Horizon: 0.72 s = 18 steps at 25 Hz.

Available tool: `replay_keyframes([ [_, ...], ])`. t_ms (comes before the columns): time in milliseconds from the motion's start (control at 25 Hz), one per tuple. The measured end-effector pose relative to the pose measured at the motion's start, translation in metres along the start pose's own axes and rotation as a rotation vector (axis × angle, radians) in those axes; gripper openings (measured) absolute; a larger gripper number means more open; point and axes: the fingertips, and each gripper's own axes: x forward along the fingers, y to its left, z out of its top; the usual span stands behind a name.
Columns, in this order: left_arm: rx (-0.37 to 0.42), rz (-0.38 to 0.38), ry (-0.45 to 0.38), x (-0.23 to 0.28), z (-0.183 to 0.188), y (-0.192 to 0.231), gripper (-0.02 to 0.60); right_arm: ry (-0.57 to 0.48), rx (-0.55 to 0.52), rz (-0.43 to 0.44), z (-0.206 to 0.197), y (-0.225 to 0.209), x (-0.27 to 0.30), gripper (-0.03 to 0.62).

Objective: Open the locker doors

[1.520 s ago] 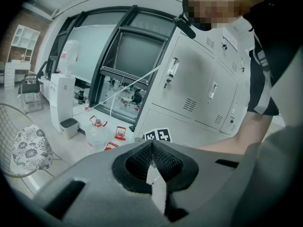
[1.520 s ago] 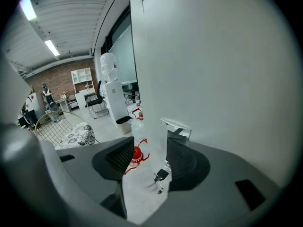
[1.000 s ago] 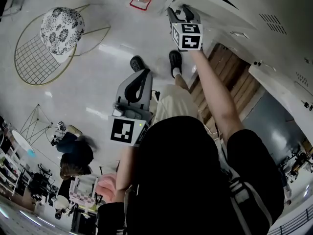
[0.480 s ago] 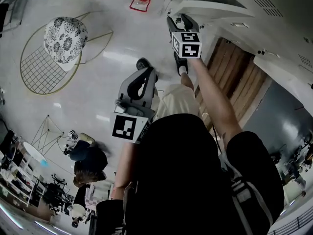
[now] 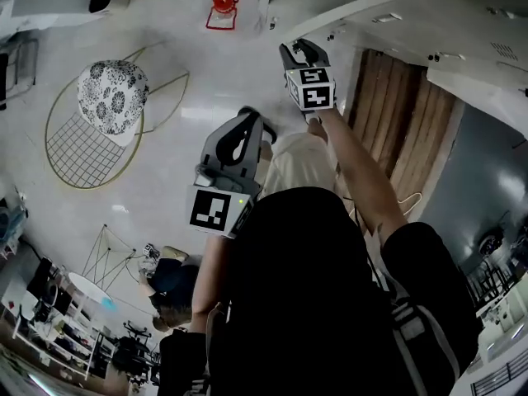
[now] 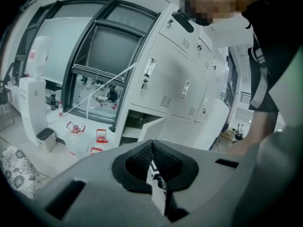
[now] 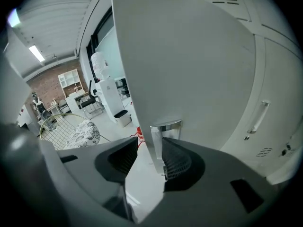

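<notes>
A white locker door (image 7: 189, 60) stands swung out in front of my right gripper (image 7: 151, 159). Its chrome handle (image 7: 158, 137) sits between the jaws, against the right pad (image 7: 177, 162) and with a gap to the left pad. The jaws are closing. In the head view the right gripper (image 5: 299, 52) reaches up to the door's edge (image 5: 330, 13). My left gripper (image 5: 247, 126) hangs lower, near the person's body, shut and holding nothing. The left gripper (image 6: 151, 148) looks toward the bank of white lockers (image 6: 175, 89), where a lower door (image 6: 142, 129) stands ajar.
A wire chair with a floral cushion (image 5: 107, 93) stands on the pale floor at left. A red-handled water bottle (image 5: 223, 2) sits near the lockers' foot. Wooden slats (image 5: 404, 130) show beside the right arm. A white water dispenser (image 6: 33, 108) stands by the window.
The head view has swung and the right gripper sits lower in it, still at the door's edge. The door shows more edge-on. The left gripper has kept its place.
</notes>
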Motion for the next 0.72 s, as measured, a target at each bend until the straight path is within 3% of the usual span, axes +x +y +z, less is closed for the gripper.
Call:
replay_keyframes([
  [160, 0.015, -0.046, 0.03, -0.003, -0.003, -0.009, 0.018, -0.006, 0.016, -0.035, -0.007, -0.005, -0.014, 0.132],
  [400, 0.062, -0.124, -0.007, -0.007, -0.002, -0.023, 0.018, -0.023, 0.023, -0.084, -0.018, -0.01, -0.03, 0.115],
  [560, 0.058, -0.141, 0.071, -0.019, -0.015, -0.028, 0.018, -0.022, 0.03, -0.134, -0.027, -0.015, -0.043, 0.115],
  [720, 0.076, -0.176, 0.079, -0.028, -0.019, -0.034, 0.018, -0.022, 0.021, -0.184, -0.039, -0.02, -0.056, 0.103],
])
